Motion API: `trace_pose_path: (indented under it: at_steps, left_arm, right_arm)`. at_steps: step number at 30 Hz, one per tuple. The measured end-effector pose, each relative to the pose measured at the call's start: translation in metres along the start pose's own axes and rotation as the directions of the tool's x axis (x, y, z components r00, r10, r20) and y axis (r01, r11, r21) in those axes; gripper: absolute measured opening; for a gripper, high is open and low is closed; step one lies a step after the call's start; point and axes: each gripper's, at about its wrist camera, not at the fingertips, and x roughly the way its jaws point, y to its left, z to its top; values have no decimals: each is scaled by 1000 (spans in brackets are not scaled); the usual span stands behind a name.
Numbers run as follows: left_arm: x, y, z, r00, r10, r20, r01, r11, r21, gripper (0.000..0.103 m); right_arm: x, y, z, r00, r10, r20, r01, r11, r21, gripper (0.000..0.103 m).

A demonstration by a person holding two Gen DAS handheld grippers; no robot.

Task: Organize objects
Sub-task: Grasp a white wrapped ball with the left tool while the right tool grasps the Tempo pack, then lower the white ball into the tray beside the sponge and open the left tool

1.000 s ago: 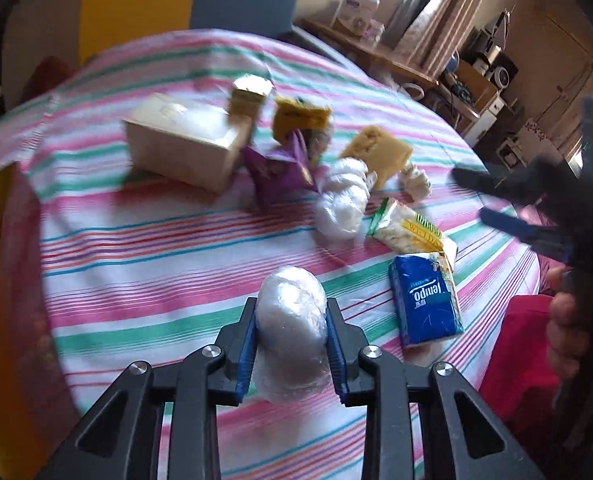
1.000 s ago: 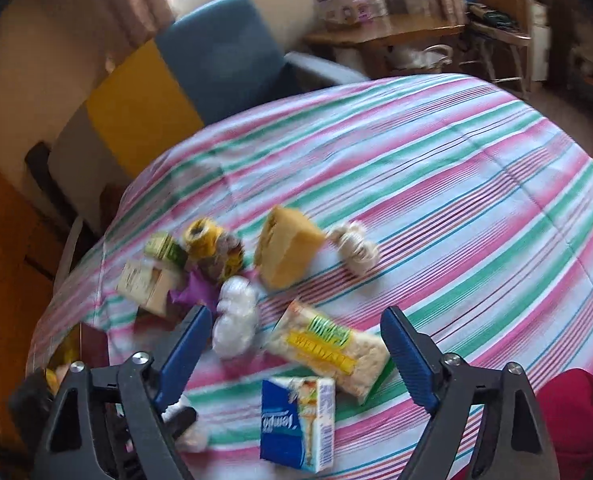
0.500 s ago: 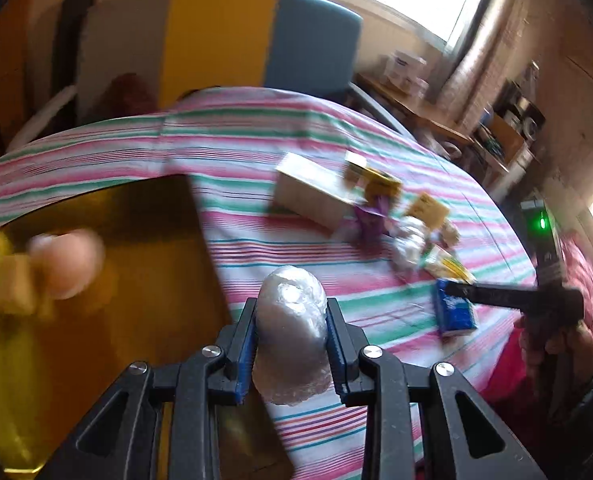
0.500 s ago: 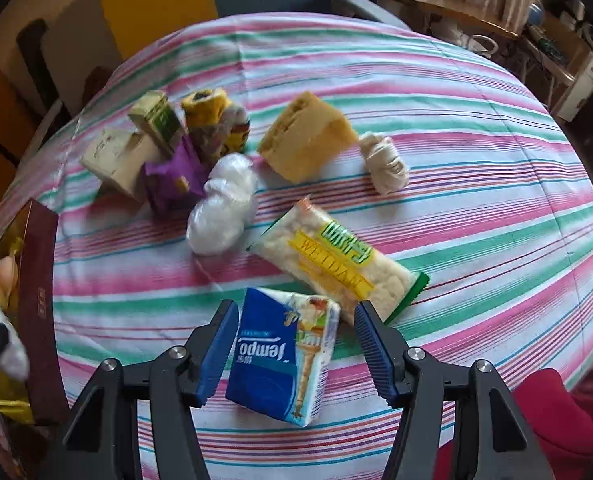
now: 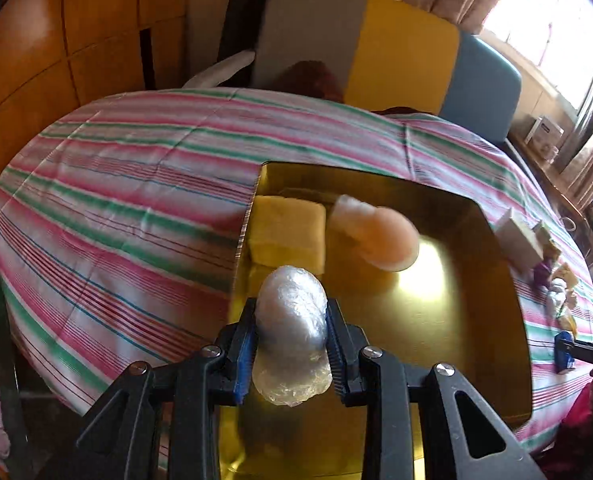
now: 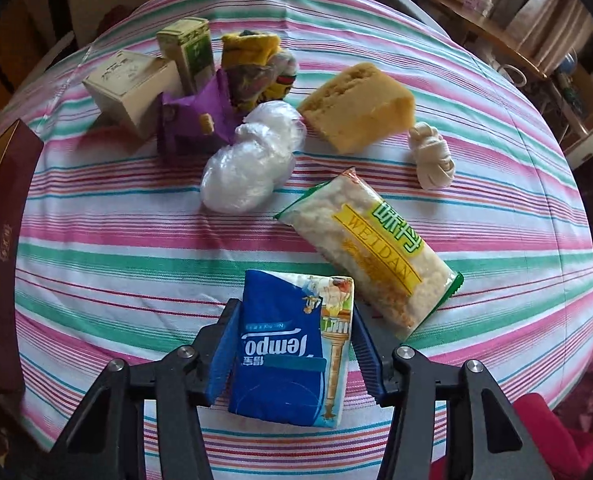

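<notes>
My left gripper (image 5: 291,344) is shut on a plastic-wrapped white bundle (image 5: 290,320) and holds it over the near left part of a gold-lined box (image 5: 492,320). A yellow sponge block (image 5: 286,234) and a peach-coloured round thing (image 5: 388,240) lie in the box. My right gripper (image 6: 292,354) has its blue pads on both sides of a blue Tempo tissue pack (image 6: 292,350) lying on the striped tablecloth (image 6: 136,240); the jaws look closed on the pack.
Beyond the tissue pack lie a Weidan snack bag (image 6: 372,256), a clear plastic bundle (image 6: 252,164), a yellow sponge wedge (image 6: 356,108), a knotted white cloth (image 6: 432,156), a purple wrapper (image 6: 192,124) and small cartons (image 6: 132,84). The dark red box side (image 6: 0,248) stands left.
My left gripper carried the wrapped bundle leftwards from the tablecloth to above the gold box. My right gripper came down over the tissue pack and narrowed its jaws around it.
</notes>
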Motion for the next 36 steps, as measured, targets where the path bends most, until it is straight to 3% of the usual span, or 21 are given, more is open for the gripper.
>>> trace_pose_path:
  at_steps: [5,8,10,15,24,28,34,36]
  left_arm:
    - [27,-14,1,999,10,-38,-7,997,76,31]
    - [40,-26,5,997,57,-47,-51,993,106,32]
    - [48,-28,9,995,91,-39,-86,990,114,42]
    - [55,-30,14,991,131,-23,-127,983,131,44]
    - [-4,-35,2,976,170,136,-183,979,90,44]
    - [-38,-47,-10,960,168,225,-197,974,109,45]
    - [-61,-55,-18,948,175,267,-217,967,137,45]
    - [-67,-57,-20,937,195,291,-244,960,140,45]
  right_arm:
    - [2,9,0,1000,-12,8,13,999,-48,53]
    - [4,16,3,1000,-6,21,8,998,-65,53]
    - [5,16,3,1000,-7,27,9,997,-71,53]
    - [6,20,5,999,-4,37,7,996,-87,53]
    - [-4,24,10,992,16,123,-5,996,-89,52]
    - [-1,31,10,992,-5,128,19,994,-107,52]
    - [3,39,9,991,-5,135,22,992,-125,52]
    - [0,47,6,990,-1,143,21,990,-139,52]
